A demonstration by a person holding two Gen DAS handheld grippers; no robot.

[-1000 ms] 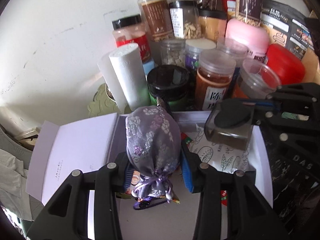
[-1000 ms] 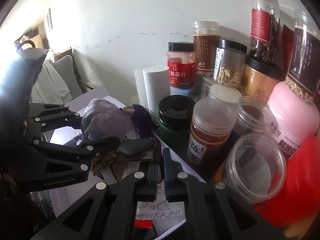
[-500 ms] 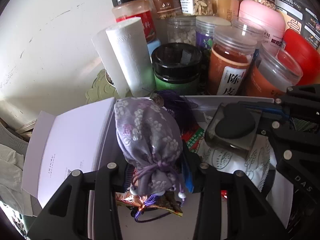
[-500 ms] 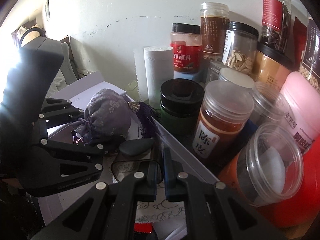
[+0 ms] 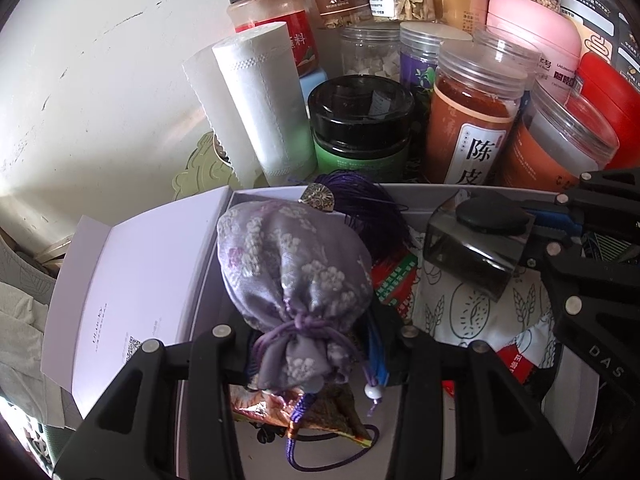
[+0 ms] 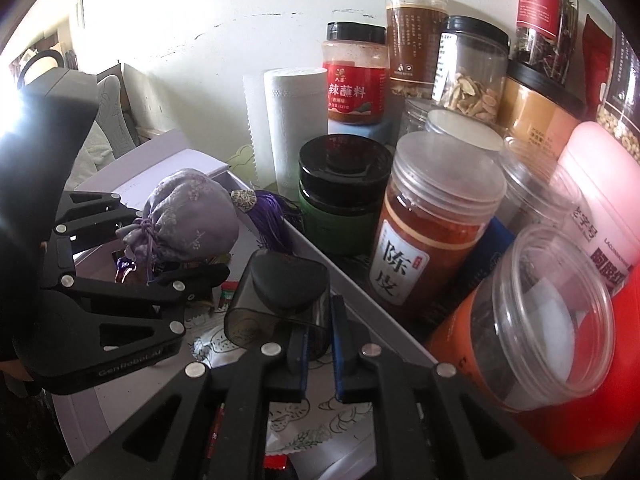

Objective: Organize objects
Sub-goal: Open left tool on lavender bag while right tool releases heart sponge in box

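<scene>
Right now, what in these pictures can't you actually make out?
- Left wrist view: box floor under the purple pouch, hidden by it.
- Right wrist view: dark case contents, hidden by its tinted walls.
- Both views: rear jar labels, too small or cut off.

The left gripper clamps the tied neck of a lavender brocade sachet over an open white box, its purple tassel draped on the far wall. At right, the right gripper pinches a smoky translucent case. Jars and a paper roll stand behind.
</scene>
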